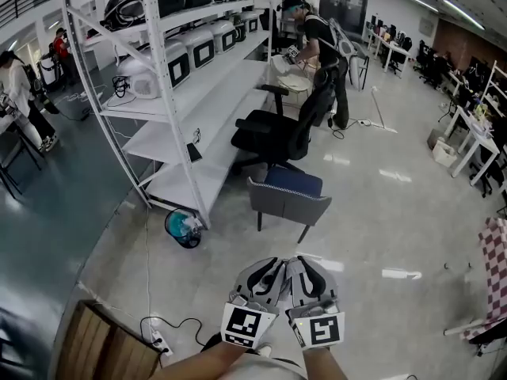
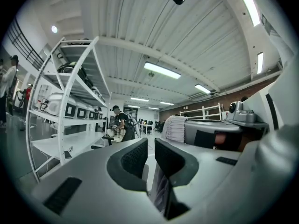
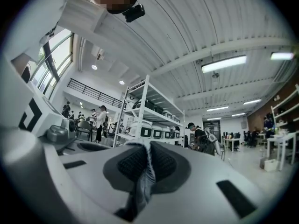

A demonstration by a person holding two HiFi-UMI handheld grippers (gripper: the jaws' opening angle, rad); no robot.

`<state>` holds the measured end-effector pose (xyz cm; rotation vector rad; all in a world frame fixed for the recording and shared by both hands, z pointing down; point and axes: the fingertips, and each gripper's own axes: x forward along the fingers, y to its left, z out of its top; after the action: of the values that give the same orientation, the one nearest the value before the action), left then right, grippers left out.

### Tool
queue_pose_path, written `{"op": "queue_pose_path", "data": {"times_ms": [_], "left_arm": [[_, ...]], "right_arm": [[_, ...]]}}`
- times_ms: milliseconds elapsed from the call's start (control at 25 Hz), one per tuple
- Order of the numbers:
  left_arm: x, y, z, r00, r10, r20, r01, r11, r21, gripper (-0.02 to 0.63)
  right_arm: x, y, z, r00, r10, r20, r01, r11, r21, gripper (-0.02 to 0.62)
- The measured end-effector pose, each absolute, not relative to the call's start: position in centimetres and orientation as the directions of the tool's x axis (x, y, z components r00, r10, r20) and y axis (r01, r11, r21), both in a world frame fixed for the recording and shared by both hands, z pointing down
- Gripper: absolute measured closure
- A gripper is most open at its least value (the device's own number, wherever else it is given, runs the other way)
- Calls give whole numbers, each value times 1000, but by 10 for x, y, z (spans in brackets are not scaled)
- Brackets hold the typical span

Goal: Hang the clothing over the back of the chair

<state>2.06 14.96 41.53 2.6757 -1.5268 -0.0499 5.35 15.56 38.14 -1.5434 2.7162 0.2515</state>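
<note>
As both sit side by side, right tool [image 3: 148, 149] clamped on clothing [image 3: 140, 190], left tool [image 2: 150, 150] pinching it low.

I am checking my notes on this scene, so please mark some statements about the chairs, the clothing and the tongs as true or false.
1. The right tongs grip the clothing. True.
2. The clothing hangs over the grey chair's back. False: the back is bare.
3. A black office chair stands beyond the grey chair, beside the white rack. True.
4. The left tongs are far from the right tongs. False: they are side by side, close together.
</note>
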Motion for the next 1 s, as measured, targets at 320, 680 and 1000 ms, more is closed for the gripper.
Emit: {"op": "queue_pose_path", "data": {"times_ms": [320,680,1000], "left_arm": [[26,131,431,510,-859,33,-858,-507,81,557],[13,48,442,554,-832,23,-829,-549,107,557],[-6,-18,451,594,-804,28,-800,-586,130,557]], "right_arm": [[56,137,401,-533,-844,-53,-844,526,102,569],[46,67,405,-495,-868,-32,-864,488,121,569],[32,3,415,-445,-895,-1,-889,442,124,569]]}}
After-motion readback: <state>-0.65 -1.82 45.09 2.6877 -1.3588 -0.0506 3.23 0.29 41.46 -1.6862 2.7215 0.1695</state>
